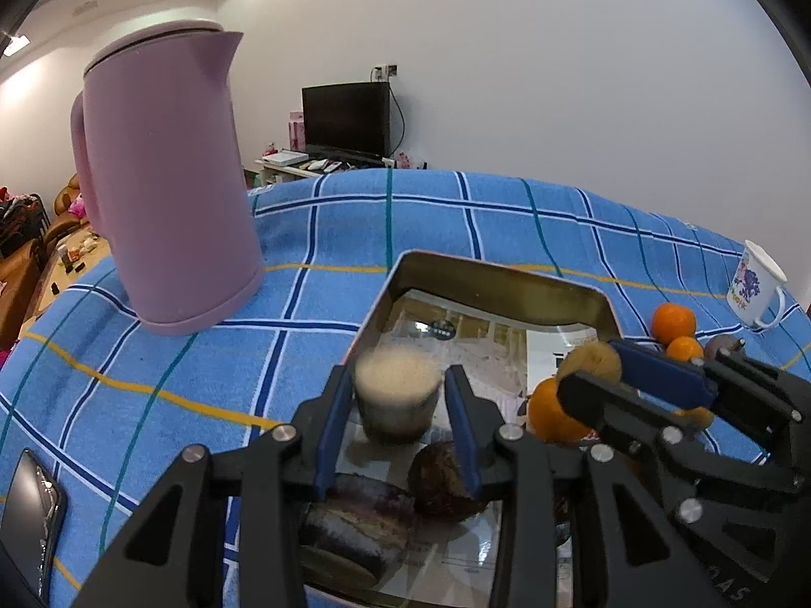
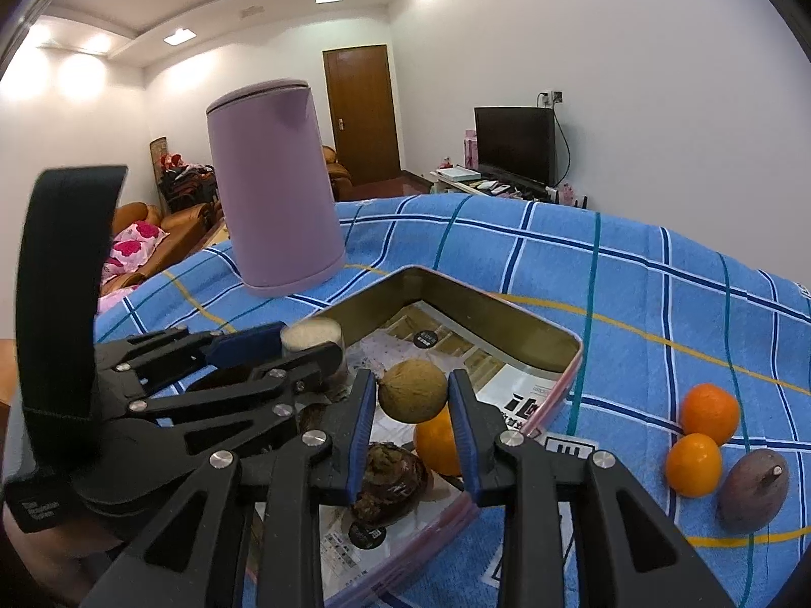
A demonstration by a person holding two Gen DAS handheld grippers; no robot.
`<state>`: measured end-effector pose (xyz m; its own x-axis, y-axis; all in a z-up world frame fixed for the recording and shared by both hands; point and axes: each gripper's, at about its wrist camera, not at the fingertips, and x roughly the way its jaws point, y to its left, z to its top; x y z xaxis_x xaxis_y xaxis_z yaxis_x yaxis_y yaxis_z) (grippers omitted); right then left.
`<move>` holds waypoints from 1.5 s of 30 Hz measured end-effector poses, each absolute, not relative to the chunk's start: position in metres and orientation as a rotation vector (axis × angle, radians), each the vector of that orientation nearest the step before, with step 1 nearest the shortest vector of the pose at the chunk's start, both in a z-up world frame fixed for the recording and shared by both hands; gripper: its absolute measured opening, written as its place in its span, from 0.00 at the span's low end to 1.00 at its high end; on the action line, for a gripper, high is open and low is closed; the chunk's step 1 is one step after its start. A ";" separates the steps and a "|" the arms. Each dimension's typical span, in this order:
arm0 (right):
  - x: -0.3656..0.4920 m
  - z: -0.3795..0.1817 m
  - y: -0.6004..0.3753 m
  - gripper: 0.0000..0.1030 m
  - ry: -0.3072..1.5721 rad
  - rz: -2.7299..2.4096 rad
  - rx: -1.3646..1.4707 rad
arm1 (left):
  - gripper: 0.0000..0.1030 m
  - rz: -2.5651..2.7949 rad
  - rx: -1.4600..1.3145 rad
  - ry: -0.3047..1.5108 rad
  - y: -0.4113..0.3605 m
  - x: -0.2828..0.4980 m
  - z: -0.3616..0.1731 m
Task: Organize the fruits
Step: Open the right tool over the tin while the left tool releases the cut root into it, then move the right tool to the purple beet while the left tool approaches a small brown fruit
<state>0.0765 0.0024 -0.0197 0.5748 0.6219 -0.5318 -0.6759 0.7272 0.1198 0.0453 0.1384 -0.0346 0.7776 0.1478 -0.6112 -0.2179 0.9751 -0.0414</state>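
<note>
A blue plaid tablecloth (image 2: 633, 273) covers the table and carries everything else. On it, at the far left, stands a tall lilac electric kettle (image 1: 162, 177) with its lid on, upright and well apart from the tray. A shallow rectangular metal tray (image 2: 507, 319), lined with printed paper, lies in the middle of the cloth.

The left gripper (image 1: 398, 405) hangs over the near part of the tray, its blue-padded fingers on either side of a cut cylindrical piece of fruit with a pale, fuzzy top and dark sides (image 1: 398, 395); the piece is blurred, and whether the pads press it cannot be told. Below it in the tray lie a long purple-brown sweet potato (image 1: 355, 522) and a dark, rough, rounded fruit (image 2: 388, 476).

The right gripper (image 2: 413, 405) is closed on a small brown, hairy, coconut-like fruit (image 2: 413, 390), held above the tray's right side with both pads touching it. Just under that fruit an orange (image 2: 438, 443) sits in the tray by its right rim.

Outside the tray, on the cloth to the right, two more oranges (image 2: 707, 413) lie touching each other, with a dull purple fruit with a short stem (image 2: 752, 489) just beside them. Farther right stands a white printed mug (image 1: 755, 283). A black phone (image 1: 33, 517) lies at the near left edge of the table.
</note>
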 end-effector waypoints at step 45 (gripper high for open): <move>0.106 -0.028 -0.192 0.57 0.629 0.292 -0.012 | 0.73 -0.139 0.018 0.720 -0.039 0.073 -0.038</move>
